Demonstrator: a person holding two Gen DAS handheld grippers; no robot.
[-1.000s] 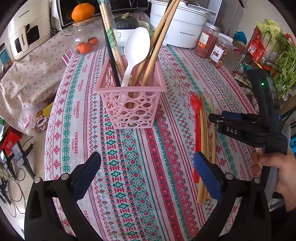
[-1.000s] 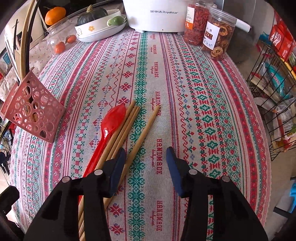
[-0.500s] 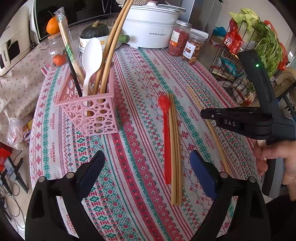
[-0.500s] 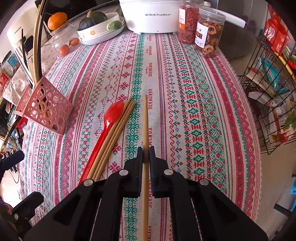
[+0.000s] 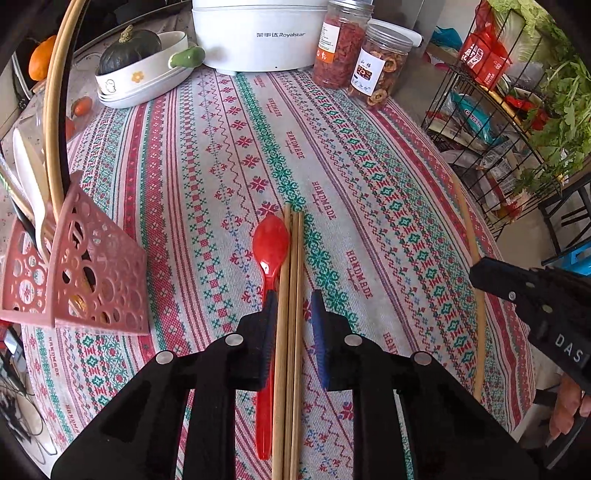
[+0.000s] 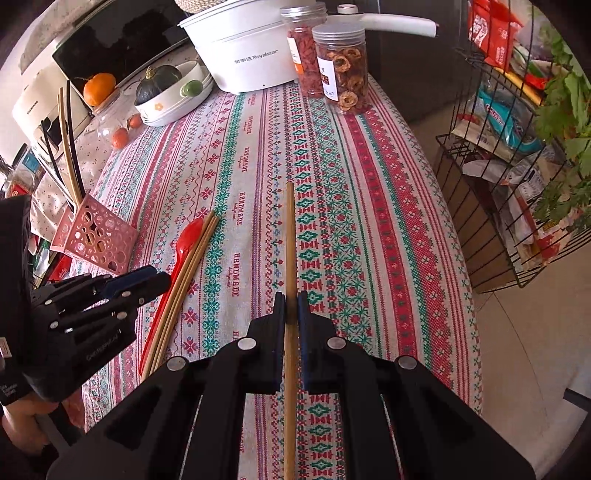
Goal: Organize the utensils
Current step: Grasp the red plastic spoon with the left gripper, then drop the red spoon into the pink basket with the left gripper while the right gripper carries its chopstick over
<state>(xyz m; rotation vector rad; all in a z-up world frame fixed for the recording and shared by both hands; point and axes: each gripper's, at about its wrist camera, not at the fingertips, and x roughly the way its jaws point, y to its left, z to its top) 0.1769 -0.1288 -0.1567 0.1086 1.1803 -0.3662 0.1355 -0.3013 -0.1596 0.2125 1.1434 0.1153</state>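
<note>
Three wooden chopsticks (image 5: 291,258) lie side by side on the patterned tablecloth, with a red spoon (image 5: 270,240) against their left. My left gripper (image 5: 293,295) straddles the chopsticks, its jaws closing, and a gap still shows at the right pad. A pink holed basket (image 5: 92,273) at the left holds chopsticks and a white spoon. My right gripper (image 6: 291,295) is shut on a single wooden chopstick (image 6: 290,236), held just off the cloth and pointing away. The left gripper (image 6: 140,280) also shows in the right wrist view.
A white cooker (image 5: 255,33), two snack jars (image 5: 380,70) and a bowl with a green squash (image 5: 144,74) stand at the back. A black wire rack (image 5: 498,110) of packets and greens stands past the table's right edge. A hand (image 5: 569,410) holds the right gripper.
My left gripper moved right from the basket to over the chopsticks and narrowed its jaws. My right gripper shut on the single chopstick, then carried it up and to the right.
</note>
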